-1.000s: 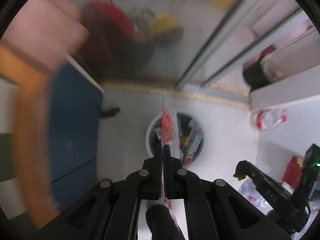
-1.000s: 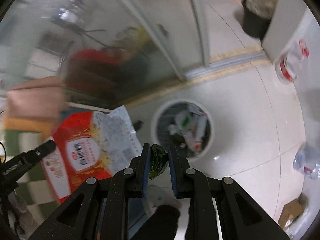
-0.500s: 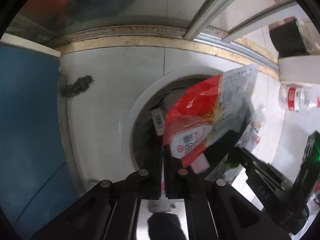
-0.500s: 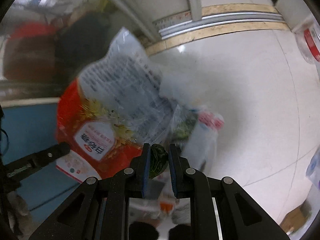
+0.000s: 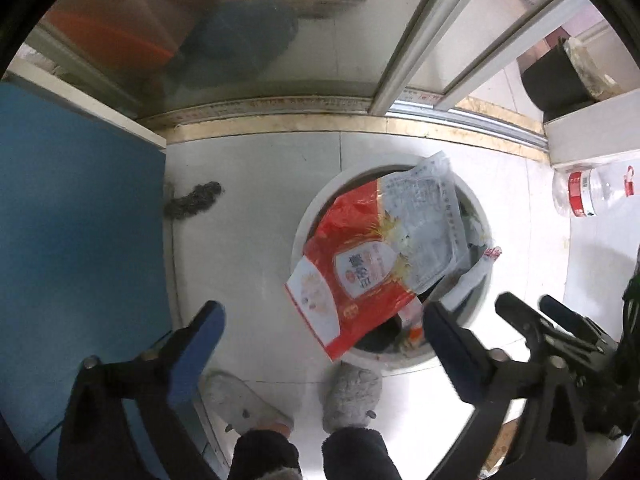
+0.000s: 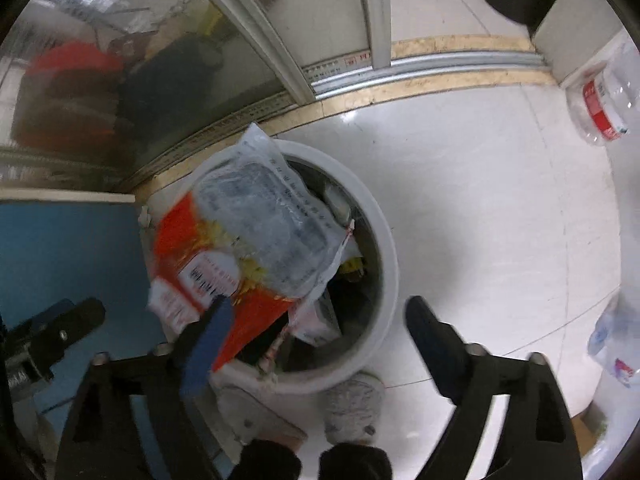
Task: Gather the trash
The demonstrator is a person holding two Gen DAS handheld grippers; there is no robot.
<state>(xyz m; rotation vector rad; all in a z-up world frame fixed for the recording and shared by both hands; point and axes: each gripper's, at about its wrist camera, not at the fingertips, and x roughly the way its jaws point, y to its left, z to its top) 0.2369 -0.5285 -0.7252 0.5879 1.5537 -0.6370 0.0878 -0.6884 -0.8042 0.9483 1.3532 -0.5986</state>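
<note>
A round white trash bin [image 5: 306, 220] stands on the floor below me; it also shows in the right wrist view [image 6: 384, 240]. A red and clear food bag [image 5: 372, 256] lies loose across the bin's top, seen too in the right wrist view [image 6: 256, 240]. My left gripper [image 5: 324, 320] is open and empty above the bin's near left rim. My right gripper [image 6: 316, 324] is open and empty above the bin's near rim. The green scrap is not visible.
A blue panel [image 5: 76, 240] stands to the left. A sliding door track [image 5: 320, 120] runs behind the bin. A clear bottle with a red label [image 5: 588, 196] lies at right. Grey slippers [image 5: 348, 396] stand at the bin's near side. A dark clump [image 5: 196, 200] lies on the floor.
Both grippers have opened. The left let go of the red bag, which now rests on the bin. The right let go of the green scrap, which is out of sight.
</note>
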